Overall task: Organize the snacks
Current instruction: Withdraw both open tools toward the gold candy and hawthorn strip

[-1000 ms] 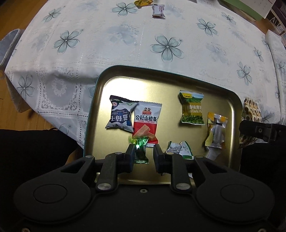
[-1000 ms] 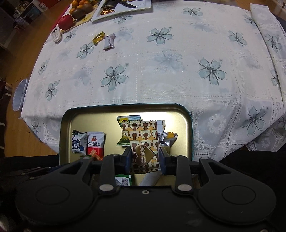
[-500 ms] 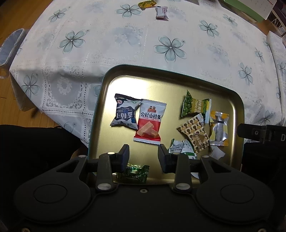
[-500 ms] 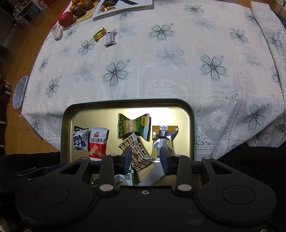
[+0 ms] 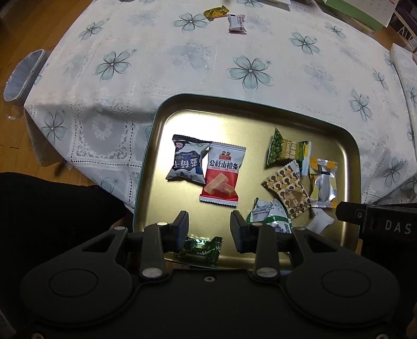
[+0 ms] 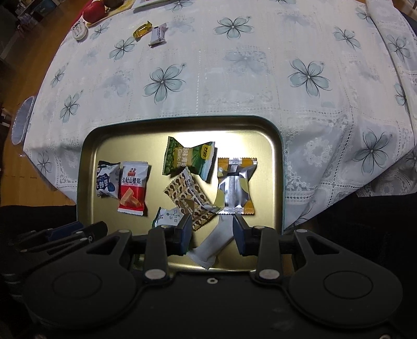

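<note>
A gold metal tray (image 5: 166,117) (image 6: 276,146) sits at the table's near edge and holds several snack packets. Among them are a dark blue packet (image 5: 187,161), a red packet (image 5: 222,177) (image 6: 133,185), a green pea packet (image 5: 286,151) (image 6: 187,159), a brown patterned packet (image 5: 289,193) (image 6: 190,198), a yellow-silver packet (image 6: 234,187) and a green candy (image 5: 203,246). My left gripper (image 5: 208,229) is open and empty above the tray's near edge, over the green candy. My right gripper (image 6: 212,232) is open and empty above a white packet (image 6: 213,242).
A yellow candy (image 5: 215,12) (image 6: 142,30) and a small white packet (image 5: 236,23) (image 6: 157,34) lie on the flowered tablecloth (image 5: 250,70) at the far side. Fruit on a plate (image 6: 96,11) stands at the far left. Wooden floor lies left of the table.
My left gripper opened and dropped the green candy into the tray. My right gripper opened and dropped the brown patterned packet there. Both drew back slightly.
</note>
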